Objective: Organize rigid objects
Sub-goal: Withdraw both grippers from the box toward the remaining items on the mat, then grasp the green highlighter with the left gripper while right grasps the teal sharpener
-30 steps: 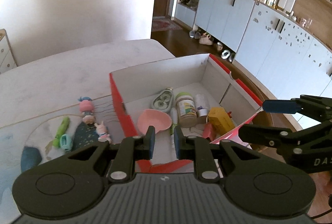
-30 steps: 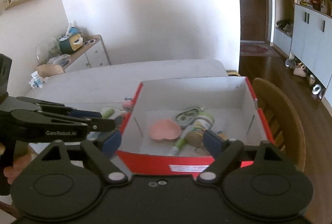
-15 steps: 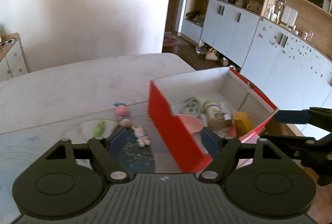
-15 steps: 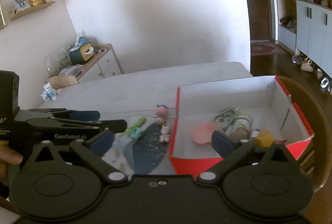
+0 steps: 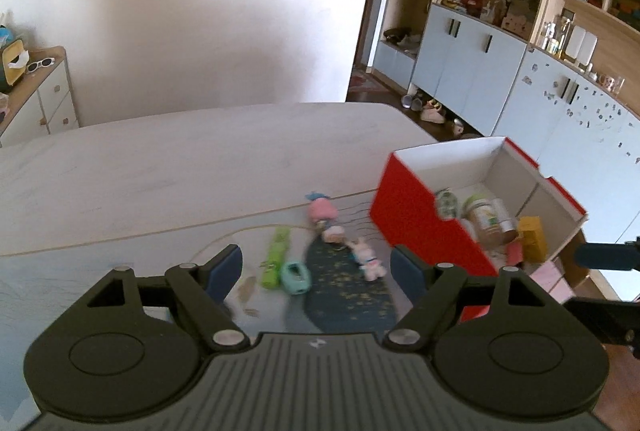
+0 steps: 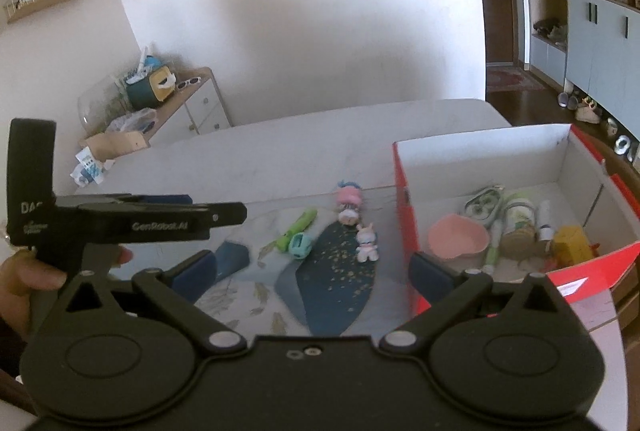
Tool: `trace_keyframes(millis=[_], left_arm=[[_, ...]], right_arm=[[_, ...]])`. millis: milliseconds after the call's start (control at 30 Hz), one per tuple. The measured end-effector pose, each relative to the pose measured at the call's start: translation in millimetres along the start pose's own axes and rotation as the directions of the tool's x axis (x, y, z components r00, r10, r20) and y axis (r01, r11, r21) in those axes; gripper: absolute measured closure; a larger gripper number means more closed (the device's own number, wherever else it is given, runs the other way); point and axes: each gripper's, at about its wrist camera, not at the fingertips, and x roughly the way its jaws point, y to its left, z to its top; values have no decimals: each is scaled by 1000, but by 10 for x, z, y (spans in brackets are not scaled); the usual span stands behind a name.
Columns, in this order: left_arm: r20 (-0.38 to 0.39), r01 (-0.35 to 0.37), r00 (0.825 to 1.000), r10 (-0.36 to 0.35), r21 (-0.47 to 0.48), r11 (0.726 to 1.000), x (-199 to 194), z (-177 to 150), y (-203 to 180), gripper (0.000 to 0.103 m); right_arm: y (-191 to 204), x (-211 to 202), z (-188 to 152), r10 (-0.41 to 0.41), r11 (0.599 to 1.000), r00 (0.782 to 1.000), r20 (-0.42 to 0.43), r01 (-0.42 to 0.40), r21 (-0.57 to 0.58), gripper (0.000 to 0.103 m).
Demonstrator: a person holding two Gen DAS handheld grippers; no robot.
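Here a pale table [image 6: 280, 151] stands beside blue-grey cabinets [image 5: 472, 71]

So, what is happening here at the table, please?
A person is sorting small things into a red box with two hand-held grippers. The left gripper and the right gripper are both open and hold nothing. A pink bowl and a jar already lie in the box. A rabbit figure, a pink doll and a green pen wait on the mat.
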Motion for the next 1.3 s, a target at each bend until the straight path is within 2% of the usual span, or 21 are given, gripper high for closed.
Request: trace_keyframes(millis=[300,633,1033,1133,1300], left_arm=[[-28,-5,1000,5,12,1000,394,18,419,22],[-87,5,996,-3,15,1000,931,92,604,22],[-173,35,985,-25,55,998,1510,126,633,22],[-182,31,983,-18,66,997,1621,114,623,22],[-183,25,983,-12,68,997,1733,75,629,22]], right_arm=[[341,451,-41,-18,999,999,-33,16,-47,1],[444,994,-117,-59,991,995,-83,49,-123,6],[295,1638,-130,-104,982,985,-135,80,-172,27],[289,1756,-144,-107,978,983,-146,78,-193,31],[311,1906,-160,-104,973,982,-157,68,-222,44]])
